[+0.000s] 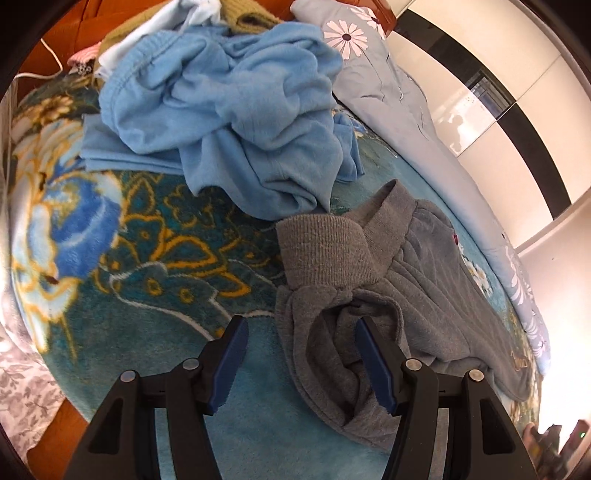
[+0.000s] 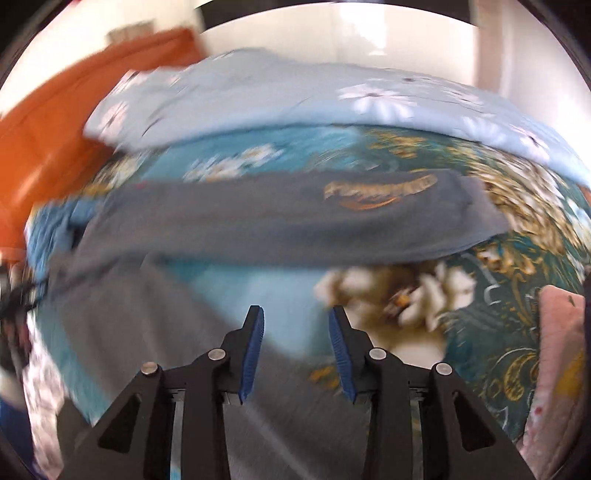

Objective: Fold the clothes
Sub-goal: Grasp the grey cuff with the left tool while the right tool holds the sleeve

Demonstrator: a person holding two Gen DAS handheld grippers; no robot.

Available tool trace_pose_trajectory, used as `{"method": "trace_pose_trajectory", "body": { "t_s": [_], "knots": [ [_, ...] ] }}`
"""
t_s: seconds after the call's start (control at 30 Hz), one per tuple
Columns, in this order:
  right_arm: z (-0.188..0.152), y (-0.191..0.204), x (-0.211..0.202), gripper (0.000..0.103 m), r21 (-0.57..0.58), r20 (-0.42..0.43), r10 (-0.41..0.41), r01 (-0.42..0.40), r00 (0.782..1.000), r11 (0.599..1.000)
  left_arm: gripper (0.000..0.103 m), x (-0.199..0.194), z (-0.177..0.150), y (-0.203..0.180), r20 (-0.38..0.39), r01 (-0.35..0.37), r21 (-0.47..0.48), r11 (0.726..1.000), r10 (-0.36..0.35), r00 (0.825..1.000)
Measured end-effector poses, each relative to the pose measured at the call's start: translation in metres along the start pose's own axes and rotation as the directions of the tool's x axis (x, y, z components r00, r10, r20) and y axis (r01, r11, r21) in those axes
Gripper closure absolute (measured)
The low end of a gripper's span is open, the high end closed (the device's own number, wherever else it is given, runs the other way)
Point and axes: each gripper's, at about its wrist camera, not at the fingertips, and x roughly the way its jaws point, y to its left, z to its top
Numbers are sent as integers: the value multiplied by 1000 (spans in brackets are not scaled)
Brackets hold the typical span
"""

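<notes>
blue-padded fingers (image 1: 240, 354) of my left gripper (image 1: 301, 332) stand wide and empty over the bunched sleeve of the grey sweater (image 1: 417, 280), which lies on the bed's teal floral blanket (image 1: 155, 258). my right gripper (image 2: 295, 325), also parted and holding nothing, hangs above the sweater's body in a blurred view. i judge i should pinch the cuff low, then draw the sleeve flat across before folding.

Right wrist view smeared with blur throughout: gold print on the grey sweater (image 2: 280, 221) unreadable, pink item (image 2: 557, 354) at the right edge cut off and unidentifiable. In the left wrist view, grey sweater (image 1: 373, 295) partly hidden behind the left gripper (image 1: 301, 338) finger (image 1: 375, 354), hem cut off at bottom right. Green and white clothes (image 1: 207, 14) behind the blue garment (image 1: 229, 107) mostly covered, cropped at the top.
</notes>
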Motion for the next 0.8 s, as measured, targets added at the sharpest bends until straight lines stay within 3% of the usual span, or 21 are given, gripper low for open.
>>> {"method": "trace_pose_trajectory", "body": {
  "t_s": [0.1,0.33,0.37,0.4,0.43,0.5,0.63,0.7,0.8],
  "knots": [
    [-19,18,12,65,-65,-69,49,-53,996,997,38,2,-4,-1,-5,17,-11,1000,-17,1000],
    [-24,36,40,65,-130,-139,19,-37,990,991,38,-3,-9,-1,-15,26,-14,1000,-26,1000],
    [-23,37,43,71,-138,-144,9,-29,990,990,38,-3,-9,-1,-15,26,-15,1000,-26,1000],
    [-22,38,44,89,-145,-147,0,-21,989,989,38,-3,-9,-1,-16,26,-16,1000,-27,1000],
    [-22,39,45,96,-152,-150,-9,-14,989,988,38,-3,-9,-1,-16,27,-18,999,-27,999],
    [-22,42,46,98,-165,-155,-26,0,987,986,38,-3,-9,-1,-17,26,-19,999,-27,999],
    [-3,36,43,100,-202,-129,-88,61,988,978,38,-3,-7,-5,-14,26,-10,1000,-27,1000],
    [15,16,46,103,-160,-76,-223,209,972,965,38,-3,-5,-8,-12,26,-4,1000,-26,1000],
    [27,-16,52,103,-38,-72,-229,227,971,973,38,1,-4,-12,-18,26,0,1000,-26,1000]
  ]
}}
